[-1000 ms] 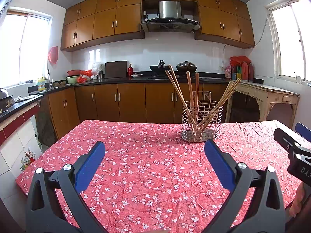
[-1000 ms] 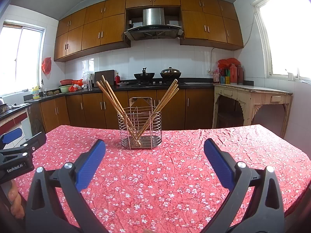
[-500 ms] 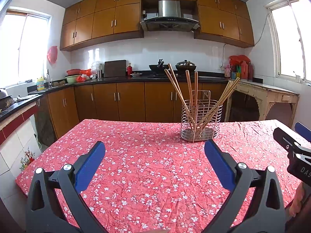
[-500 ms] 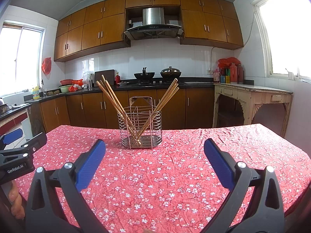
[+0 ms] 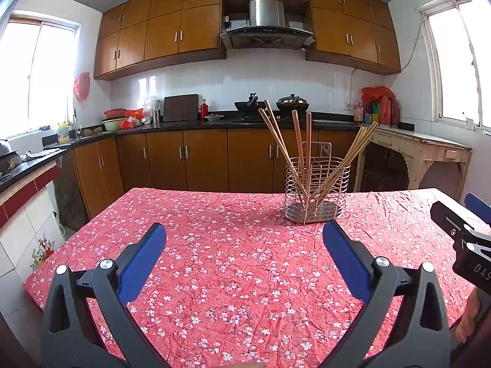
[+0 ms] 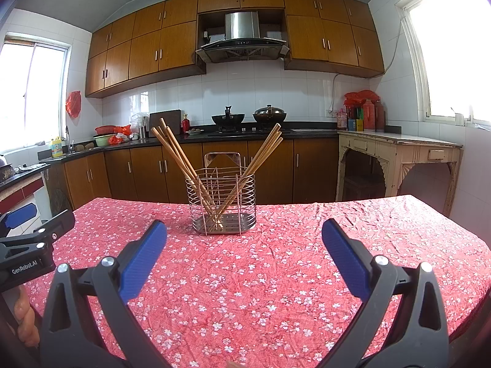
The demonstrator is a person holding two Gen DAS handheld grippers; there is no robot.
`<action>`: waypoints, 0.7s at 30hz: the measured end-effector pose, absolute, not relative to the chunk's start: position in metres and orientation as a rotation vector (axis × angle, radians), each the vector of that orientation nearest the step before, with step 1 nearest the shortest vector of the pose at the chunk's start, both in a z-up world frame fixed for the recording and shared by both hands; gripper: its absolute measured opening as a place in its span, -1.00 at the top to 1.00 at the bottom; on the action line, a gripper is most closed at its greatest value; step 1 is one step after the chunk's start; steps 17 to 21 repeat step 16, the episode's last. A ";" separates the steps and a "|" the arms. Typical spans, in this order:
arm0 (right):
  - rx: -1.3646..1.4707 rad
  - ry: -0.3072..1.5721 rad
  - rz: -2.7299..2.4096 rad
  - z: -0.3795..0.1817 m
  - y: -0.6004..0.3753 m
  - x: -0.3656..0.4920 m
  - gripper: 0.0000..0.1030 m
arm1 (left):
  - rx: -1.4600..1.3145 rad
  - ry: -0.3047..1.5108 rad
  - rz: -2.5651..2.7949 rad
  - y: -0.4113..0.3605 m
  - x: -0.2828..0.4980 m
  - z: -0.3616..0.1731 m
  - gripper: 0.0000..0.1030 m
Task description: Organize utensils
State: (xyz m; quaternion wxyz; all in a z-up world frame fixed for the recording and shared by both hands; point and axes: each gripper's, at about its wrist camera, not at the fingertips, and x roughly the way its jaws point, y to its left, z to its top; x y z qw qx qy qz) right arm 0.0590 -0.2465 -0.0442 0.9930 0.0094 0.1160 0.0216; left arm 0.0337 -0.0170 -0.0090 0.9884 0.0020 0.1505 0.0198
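The wire utensil holder (image 6: 221,201) stands upright on the far half of the table (image 6: 399,230), which is covered with a red floral tablecloth. Wooden chopsticks (image 6: 179,156) stand inside it, one bundle leaning left and one leaning right; the left wrist view also shows two standing nearly vertical. No loose utensil lies on the visible cloth.

The left gripper (image 5: 244,234) is spread wide and holds nothing. The right gripper (image 6: 244,230) is likewise spread wide and empty. Both hang above the near part of the table, well apart from the holder.

Judged step: sorting appears complete or between picks. If further tidying is required, the next move calls for advancing one gripper to the leaning chopstick tops, aligning the fingers either side of one bundle, then closing gently to avoid tipping the light holder.
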 end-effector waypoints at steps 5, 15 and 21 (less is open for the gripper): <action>0.021 0.234 0.043 -0.044 -0.247 0.059 -0.92 | 0.005 0.302 0.038 -0.017 0.034 -0.009 -0.96; 0.021 0.227 0.040 -0.046 -0.246 0.057 -0.92 | 0.005 0.307 0.031 -0.016 0.034 -0.008 -0.96; 0.022 0.226 0.040 -0.046 -0.247 0.056 -0.92 | 0.006 0.306 0.030 -0.016 0.034 -0.008 -0.96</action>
